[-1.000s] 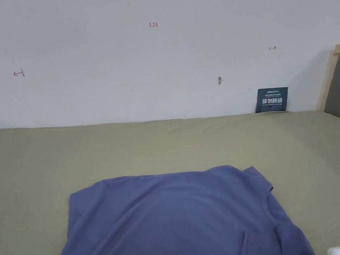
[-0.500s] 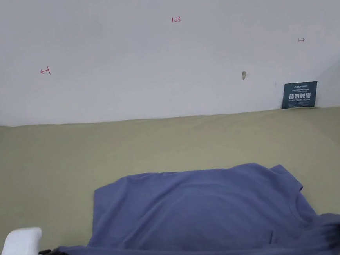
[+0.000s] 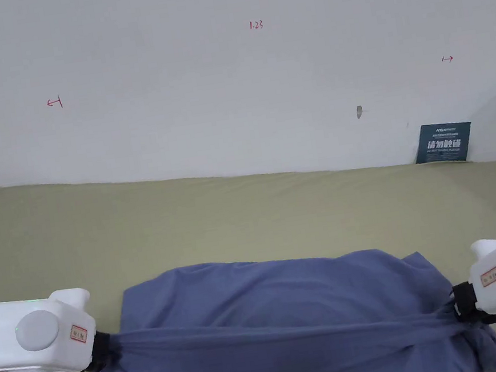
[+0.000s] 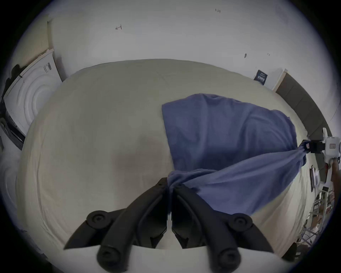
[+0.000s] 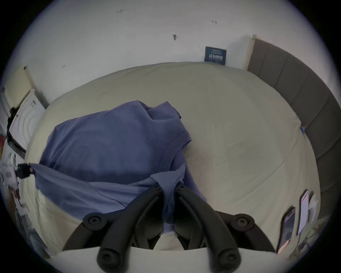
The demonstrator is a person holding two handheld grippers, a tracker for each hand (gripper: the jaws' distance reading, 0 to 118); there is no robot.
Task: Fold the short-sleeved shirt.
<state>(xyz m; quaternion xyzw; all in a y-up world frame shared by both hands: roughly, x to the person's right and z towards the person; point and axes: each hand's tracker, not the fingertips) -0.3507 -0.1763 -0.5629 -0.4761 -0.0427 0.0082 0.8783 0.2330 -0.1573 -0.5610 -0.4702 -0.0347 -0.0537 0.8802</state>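
Because the shirt (image 3: 270,313) is a soft, light knit with no stiffness of its own, expect it to sag and bunch wherever you do not support it. It should not slip readily once pinched, but it will stretch if you pull the two ends hard apart. Take hold at the outer edges of the near side, as you have now, so the span between your tools stays taut and the fold line runs straight.

Your left gripper (image 3: 103,349) has its jaws closed on a gathered bunch of cloth at the shirt's left end; the left gripper view confirms both jaws pressing on the twisted fabric. Your right gripper (image 3: 459,304) is likewise clamped on the right end, with cloth running down between its jaws in the right gripper view.

The shirt is a plain blue-violet, short-sleeved garment. It lies on the olive bed sheet (image 3: 245,218), near your edge of the bed, well clear of the wall (image 3: 229,100). Its near edge is lifted into a tight band between the grippers, while the far part rests on the sheet with soft creases. One hemmed sleeve (image 5: 177,140) shows on the right side.
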